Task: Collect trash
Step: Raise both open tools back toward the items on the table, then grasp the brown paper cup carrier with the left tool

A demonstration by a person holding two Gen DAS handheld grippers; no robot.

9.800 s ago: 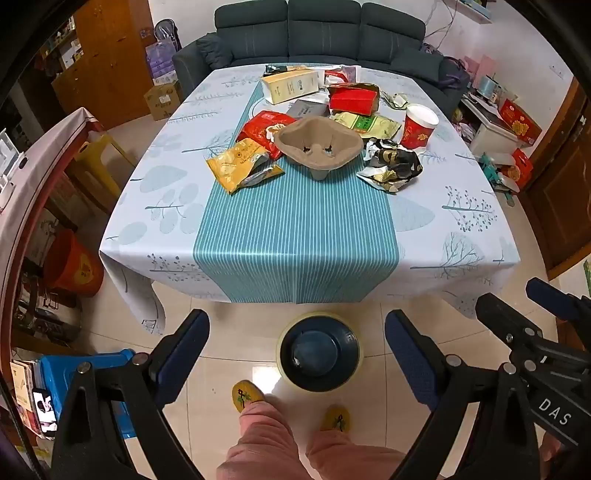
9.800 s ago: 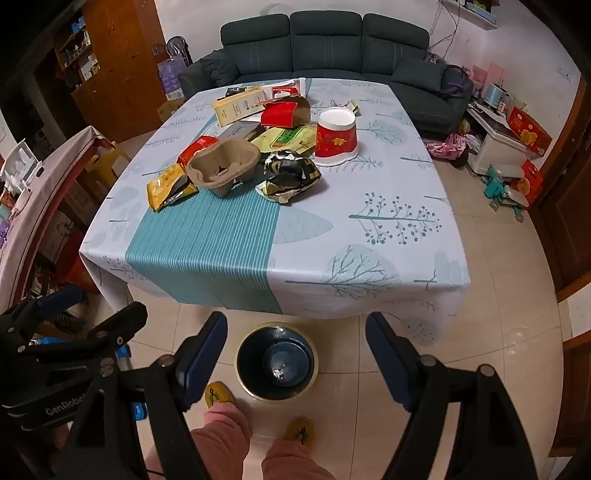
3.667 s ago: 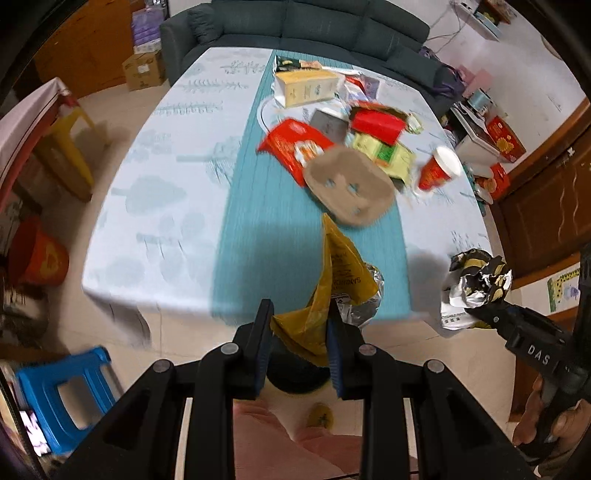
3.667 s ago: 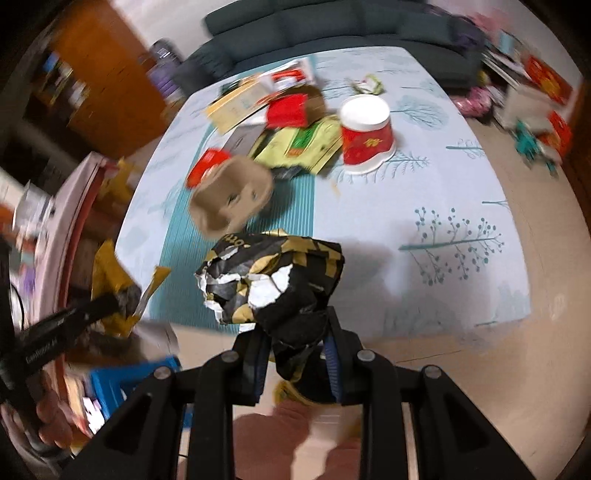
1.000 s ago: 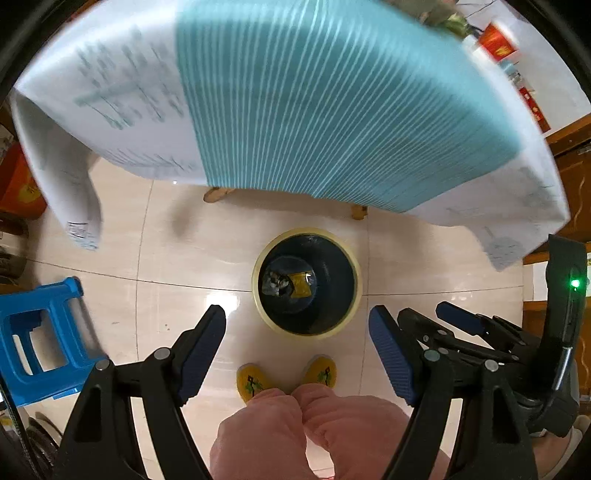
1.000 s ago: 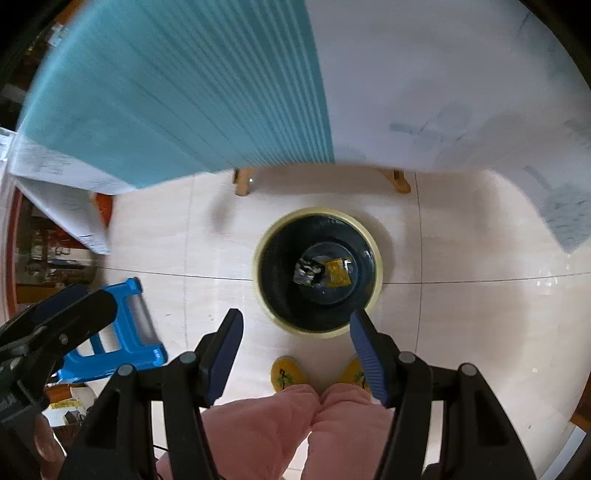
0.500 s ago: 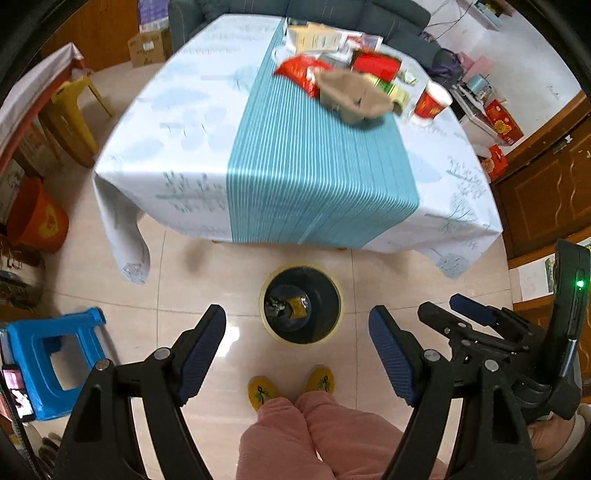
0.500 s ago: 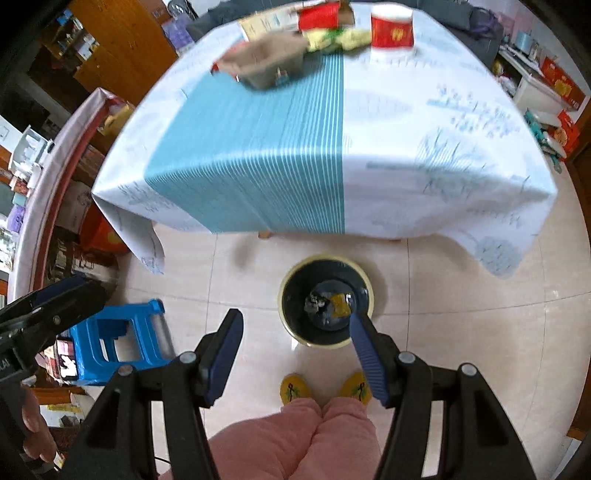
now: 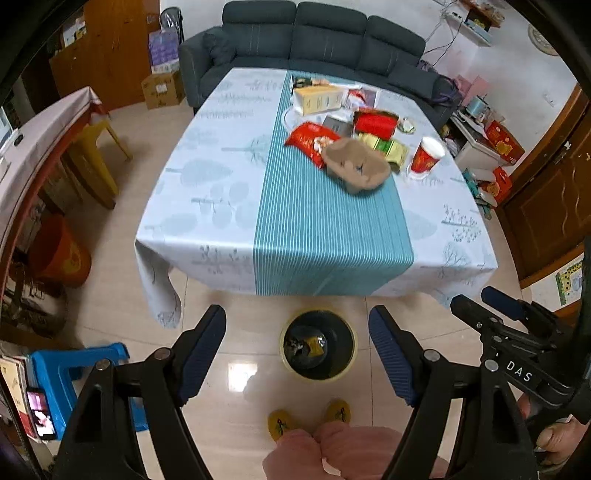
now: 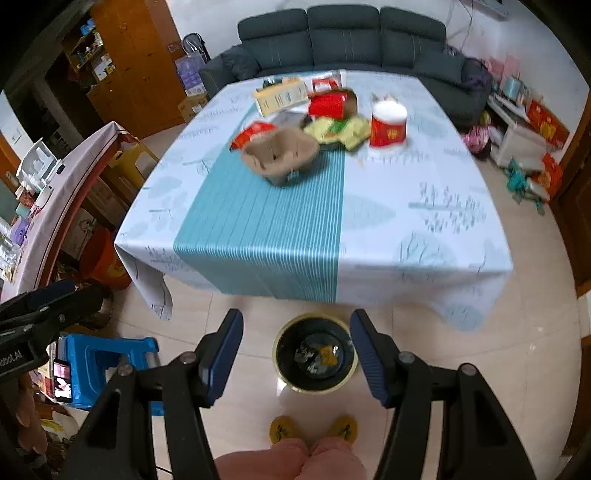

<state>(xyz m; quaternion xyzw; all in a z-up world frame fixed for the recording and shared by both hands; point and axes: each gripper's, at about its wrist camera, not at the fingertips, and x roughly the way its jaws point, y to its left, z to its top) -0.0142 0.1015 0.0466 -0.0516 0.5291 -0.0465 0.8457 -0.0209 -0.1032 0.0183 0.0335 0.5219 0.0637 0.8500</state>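
Dark sofa (image 9: 317, 33) behind table (image 9: 221, 177); glossy tile floor (image 9: 240, 369).

dark sofa (image 9: 321, 35), blue stool (image 9: 64, 373), orange bucket (image 9: 61, 254)

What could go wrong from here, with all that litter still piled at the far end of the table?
1. The cardboard cup carrier overlaps the red snack bag and green packet; grabbing one may drag the others off the table.
2. The red paper cup stands upright nearby; a reaching gripper could tip it.
3. The bin sits on the floor by the person's slippers, so a dropped wrapper might miss it.
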